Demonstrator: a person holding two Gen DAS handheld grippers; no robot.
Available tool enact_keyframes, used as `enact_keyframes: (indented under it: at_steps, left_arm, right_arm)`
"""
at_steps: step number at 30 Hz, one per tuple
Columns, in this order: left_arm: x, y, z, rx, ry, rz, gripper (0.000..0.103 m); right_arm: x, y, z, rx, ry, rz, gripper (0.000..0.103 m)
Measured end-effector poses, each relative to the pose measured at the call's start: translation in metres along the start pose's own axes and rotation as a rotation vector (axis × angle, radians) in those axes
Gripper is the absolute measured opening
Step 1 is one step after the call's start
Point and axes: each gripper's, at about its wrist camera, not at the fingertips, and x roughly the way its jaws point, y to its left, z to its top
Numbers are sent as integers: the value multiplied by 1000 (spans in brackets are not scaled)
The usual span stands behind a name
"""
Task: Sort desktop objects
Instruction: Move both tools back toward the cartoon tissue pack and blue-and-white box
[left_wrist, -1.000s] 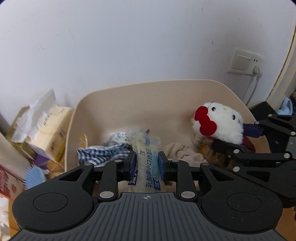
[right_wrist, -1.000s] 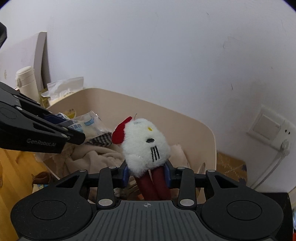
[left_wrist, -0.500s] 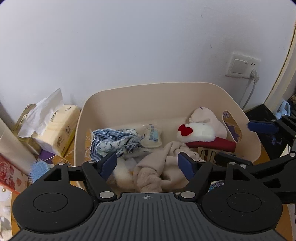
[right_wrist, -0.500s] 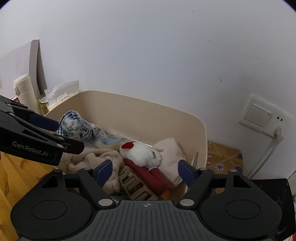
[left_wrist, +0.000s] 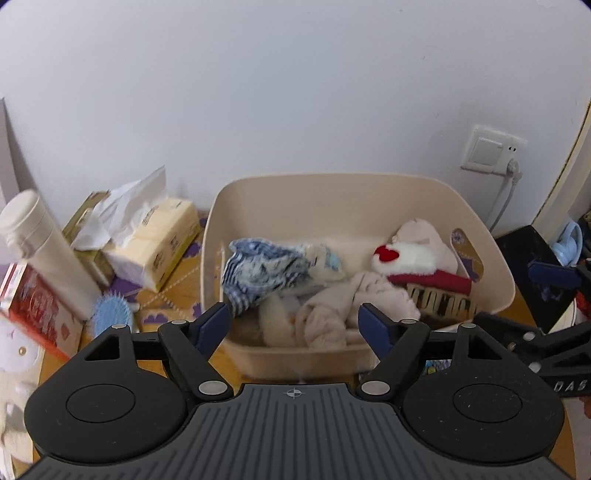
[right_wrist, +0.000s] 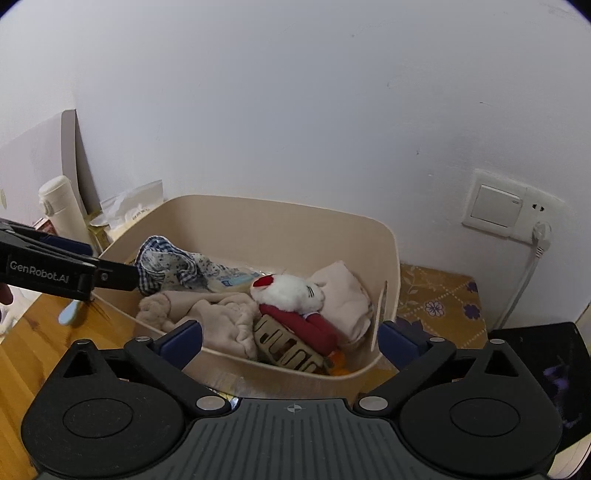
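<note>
The black arm of the left tool (right_wrist: 110, 275) carries white lettering that reads "GenRobot.AI"; print on the cream tissue pack (left_wrist: 162, 240) and on the red carton (left_wrist: 37, 306) at the left is too small to make out. Inside the beige plastic bin (left_wrist: 495, 254) on the wooden desk (right_wrist: 33, 343) lies a white plush kitten with a red bow and red legs (right_wrist: 291, 295), on its side, its long axis running from the bow at upper left down to the legs at lower right in the right wrist view. Left of it sits a crumpled blue-and-white checked cloth (left_wrist: 258, 269) with a small clear packet with blue print (right_wrist: 236, 278) just beside it, and a rumpled beige towel (left_wrist: 332, 306) fills the near middle. The left tool (left_wrist: 293, 325) hangs over the bin's near rim, its blue-padded jaws opening with nothing gripped. The right tool (right_wrist: 291, 338) likewise stands with jaws opening very wide, empty, the bin's near wall between them. A tall white flask (left_wrist: 40, 243) stands at left.
</note>
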Motion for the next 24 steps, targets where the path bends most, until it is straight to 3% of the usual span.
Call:
enact_keyframes:
  at_steps: [12, 24]
  left_arm:
    - [-19, 26, -33, -38, 55, 25, 78]
    - [-8, 42, -74, -29, 156, 35, 78]
  right_arm:
    - [-21, -5, -32, 33, 42, -34, 103]
    - [-22, -9, -69, 44, 129, -49, 103]
